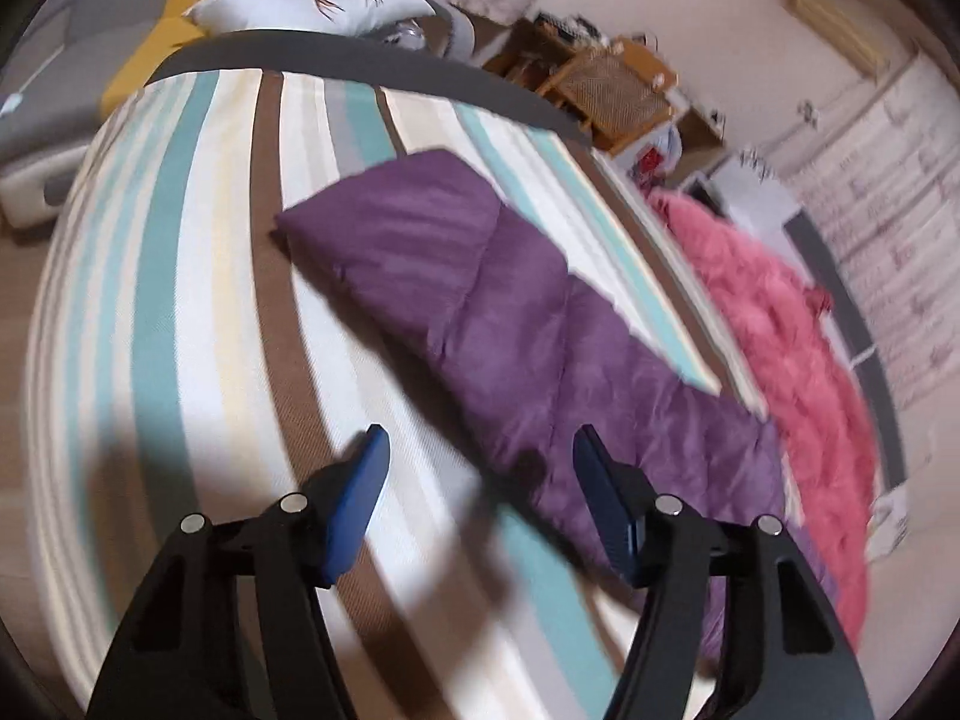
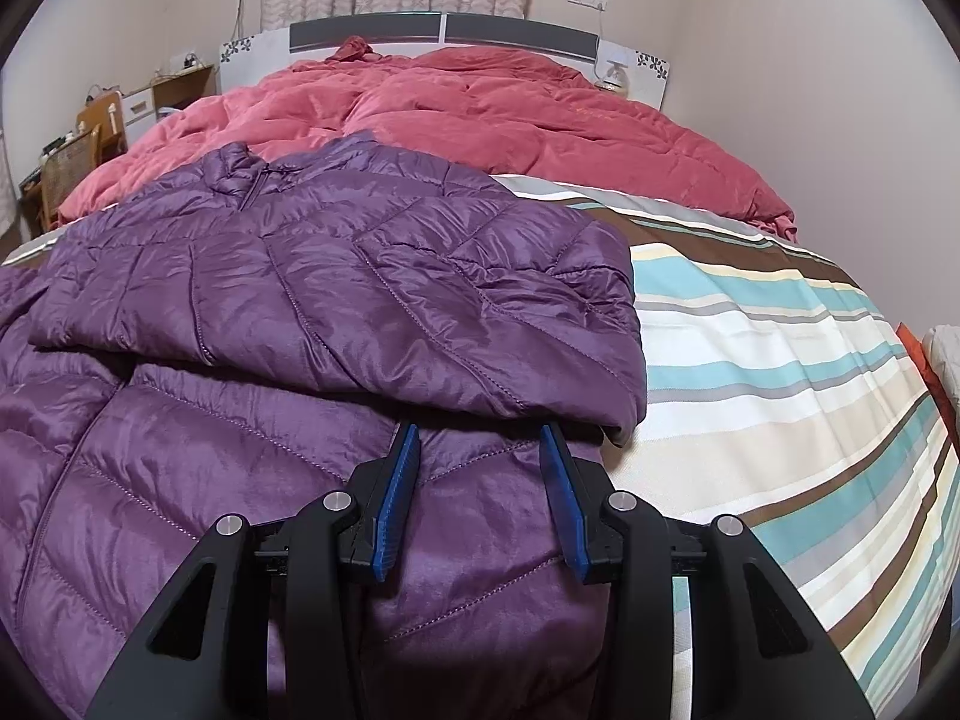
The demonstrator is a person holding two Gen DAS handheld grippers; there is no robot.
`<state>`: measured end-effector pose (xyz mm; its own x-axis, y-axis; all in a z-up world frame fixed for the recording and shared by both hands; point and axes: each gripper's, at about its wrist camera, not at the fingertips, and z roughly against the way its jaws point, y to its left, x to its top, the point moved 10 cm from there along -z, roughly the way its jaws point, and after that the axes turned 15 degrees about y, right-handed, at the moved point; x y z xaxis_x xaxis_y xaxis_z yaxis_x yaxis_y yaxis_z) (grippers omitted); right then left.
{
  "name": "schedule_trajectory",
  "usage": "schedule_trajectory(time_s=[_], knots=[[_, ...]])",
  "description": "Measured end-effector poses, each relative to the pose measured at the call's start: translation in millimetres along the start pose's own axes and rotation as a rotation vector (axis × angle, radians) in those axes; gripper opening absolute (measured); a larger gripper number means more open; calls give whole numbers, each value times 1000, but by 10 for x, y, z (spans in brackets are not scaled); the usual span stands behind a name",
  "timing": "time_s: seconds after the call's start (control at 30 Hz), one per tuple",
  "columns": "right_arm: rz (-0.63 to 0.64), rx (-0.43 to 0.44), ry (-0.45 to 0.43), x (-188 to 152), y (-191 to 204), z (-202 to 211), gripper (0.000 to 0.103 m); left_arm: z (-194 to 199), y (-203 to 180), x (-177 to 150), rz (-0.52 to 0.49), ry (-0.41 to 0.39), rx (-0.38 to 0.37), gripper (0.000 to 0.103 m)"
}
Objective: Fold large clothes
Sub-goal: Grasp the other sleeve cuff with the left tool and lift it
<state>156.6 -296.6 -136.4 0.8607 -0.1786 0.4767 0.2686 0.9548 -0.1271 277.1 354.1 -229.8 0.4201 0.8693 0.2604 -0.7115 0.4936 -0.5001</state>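
We see the purple jacket [image 2: 312,312] on the striped bed [image 2: 780,372], one sleeve folded across. Our right gripper [image 2: 480,480] pinches its hem; our left gripper [image 1: 480,480], parted and empty, must next take the long free sleeve.

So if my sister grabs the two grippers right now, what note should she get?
Left gripper: open, empty, above the striped sheet beside the purple puffer jacket.
Right gripper: part open over the jacket's lower half, at the folded sleeve; whether it grips fabric is unclear.
Pink duvet lies behind.
Done: one sleeve folded across the body.
Left: probably fold the remaining parts in, then fold the jacket smaller.
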Motion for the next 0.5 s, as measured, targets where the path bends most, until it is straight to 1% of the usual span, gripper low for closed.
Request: schedule_trajectory(time_s=[0.03,0.1,0.17,0.2,0.23,0.27,0.3,0.33,0.43,0.5], knots=[[0,-1,1,-1,2,-2,42,-40,-27,32,4,2,-14,60],[3,-3,3,0,4,-10,42,-133,-73,85,14,10,-48,58],[4,-6,6,2,4,-21,42,-193,-88,142,28,3,-60,52],[4,-6,7,3,3,-24,42,-253,-97,176,36,9,-68,48],[4,-5,9,4,5,-31,42,-270,-93,194,40,7,-60,39],[2,-2,11,-2,7,-37,42,-291,-93,204,43,5,-48,33],[0,0,12,-7,5,-39,42,-346,-99,216,42,17,-36,22],[-3,2,14,-8,2,-44,42,-380,-101,227,38,25,-26,14],[-7,3,17,-8,-6,-57,42,-303,-165,259,19,-29,-6,7],[-7,-2,16,-12,-8,-53,42,-209,-251,260,-16,-89,41,6]])
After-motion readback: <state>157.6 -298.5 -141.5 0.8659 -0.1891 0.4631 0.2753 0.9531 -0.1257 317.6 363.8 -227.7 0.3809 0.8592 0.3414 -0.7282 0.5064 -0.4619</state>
